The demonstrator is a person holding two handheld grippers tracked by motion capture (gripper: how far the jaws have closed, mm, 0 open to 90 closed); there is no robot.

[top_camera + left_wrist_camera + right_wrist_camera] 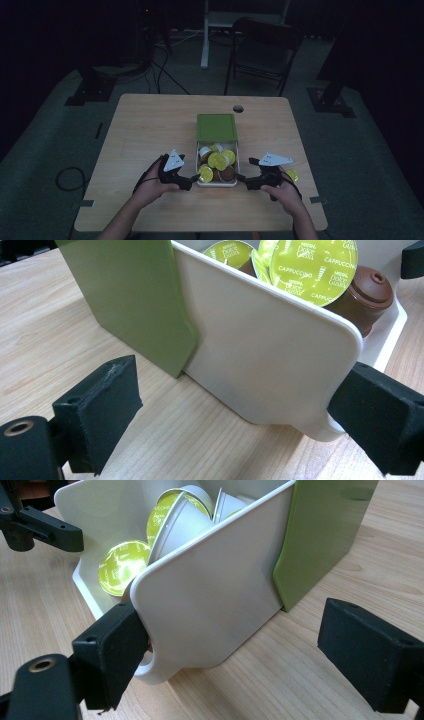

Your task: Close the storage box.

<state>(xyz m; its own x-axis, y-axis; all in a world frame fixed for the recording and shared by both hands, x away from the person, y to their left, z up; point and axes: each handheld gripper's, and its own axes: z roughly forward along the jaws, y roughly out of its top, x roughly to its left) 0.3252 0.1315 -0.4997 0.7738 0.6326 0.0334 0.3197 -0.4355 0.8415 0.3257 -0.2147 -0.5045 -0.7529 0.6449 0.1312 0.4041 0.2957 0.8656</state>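
A wooden table [150, 135] carries a white drawer [239, 165] pulled out of a green box [216, 127] toward the table's near edge, a little right of its middle, and filled with yellow-lidded and brown coffee pods [217, 161]. The left gripper [192, 179] and right gripper [241, 179] sit at the drawer's two front corners, both with jaws spread wide (one pad of each seems to touch the drawer's front lip, though I can't be sure). One more yellow pod [292, 175] lies behind the right hand [285, 192].
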